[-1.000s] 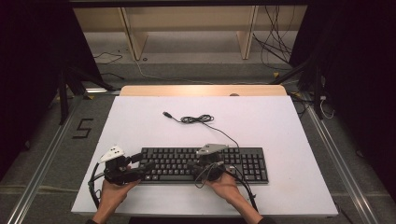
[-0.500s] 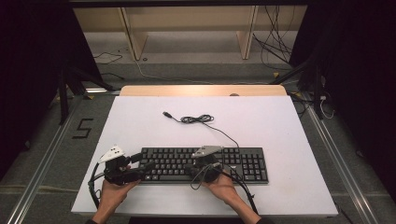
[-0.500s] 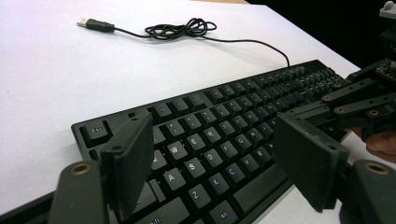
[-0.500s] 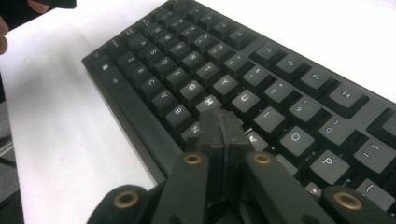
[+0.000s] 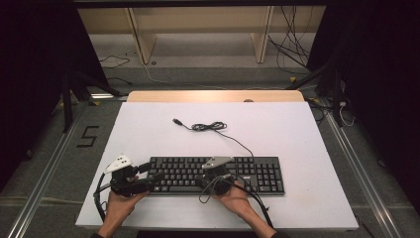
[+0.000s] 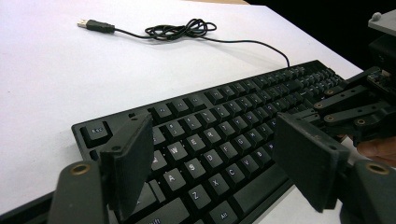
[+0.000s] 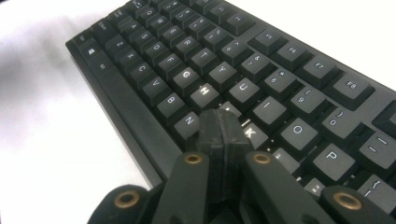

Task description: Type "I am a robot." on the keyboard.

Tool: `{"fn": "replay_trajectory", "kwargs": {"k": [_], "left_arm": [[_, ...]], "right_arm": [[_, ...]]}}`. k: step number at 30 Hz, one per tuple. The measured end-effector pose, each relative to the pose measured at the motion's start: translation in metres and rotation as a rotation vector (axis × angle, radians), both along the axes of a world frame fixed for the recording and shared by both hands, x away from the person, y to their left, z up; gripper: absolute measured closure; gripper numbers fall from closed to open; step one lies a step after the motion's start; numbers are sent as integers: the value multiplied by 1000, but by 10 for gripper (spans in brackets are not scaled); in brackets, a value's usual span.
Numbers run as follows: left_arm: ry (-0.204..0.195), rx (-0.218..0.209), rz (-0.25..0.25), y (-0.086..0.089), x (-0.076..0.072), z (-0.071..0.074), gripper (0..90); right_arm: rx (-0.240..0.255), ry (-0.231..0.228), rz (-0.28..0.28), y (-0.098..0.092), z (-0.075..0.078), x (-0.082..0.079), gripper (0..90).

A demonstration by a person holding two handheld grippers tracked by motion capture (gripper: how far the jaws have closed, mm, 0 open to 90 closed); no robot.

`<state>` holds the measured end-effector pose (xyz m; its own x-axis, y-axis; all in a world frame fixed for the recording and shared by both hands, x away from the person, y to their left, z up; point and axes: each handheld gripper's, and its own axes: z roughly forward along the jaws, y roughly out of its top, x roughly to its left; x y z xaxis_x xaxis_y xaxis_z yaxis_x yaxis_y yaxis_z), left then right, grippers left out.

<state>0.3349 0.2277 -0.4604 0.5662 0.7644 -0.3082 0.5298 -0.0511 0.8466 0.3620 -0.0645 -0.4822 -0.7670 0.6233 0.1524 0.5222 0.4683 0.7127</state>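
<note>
A black keyboard (image 5: 247,171) lies near the table's front edge, and its cable (image 5: 213,127) runs back to a loose coil and a USB plug (image 5: 176,121). My left gripper (image 5: 154,171) is at the keyboard's left end. Its jaws are open and straddle the letter keys (image 6: 205,140) with nothing gripped, left gripper (image 6: 212,140). My right gripper (image 5: 207,174) is over the middle of the keyboard. Its jaws are shut, right gripper (image 7: 223,123), with the tip down on the key beside K (image 7: 250,133). The left gripper view shows the right gripper (image 6: 359,107) at the right edge.
The white table top (image 5: 277,129) has bare room behind and to the right of the keyboard. A wooden strip (image 5: 213,96) runs along the far edge. Dark stands and cables are on the floor beyond.
My right gripper has shifted slightly to the left along the keyboard. The left gripper has kept still.
</note>
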Motion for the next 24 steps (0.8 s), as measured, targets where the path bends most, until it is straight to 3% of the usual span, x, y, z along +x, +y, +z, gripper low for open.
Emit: {"fn": "replay_trajectory", "kwargs": {"k": [7,9,13,15,16,20,24], "left_arm": [[1,-3,4,1,0,0,286],[0,-4,7,1,1,0,285],[-3,-6,7,3,1,0,282],[-5,-10,10,4,0,0,280],[-5,-10,10,4,0,0,280],[-6,-8,10,3,0,0,278],[-7,-7,12,4,1,0,276]], "right_arm": [[5,1,-6,-1,0,1,895],[29,11,-2,-3,2,1,792],[93,-2,0,-9,10,0,726],[142,-7,-8,-14,17,-2,586],[142,-7,-8,-14,17,-2,586],[168,-13,-9,-18,23,-4,442],[173,-16,-5,-18,24,-4,376]]}}
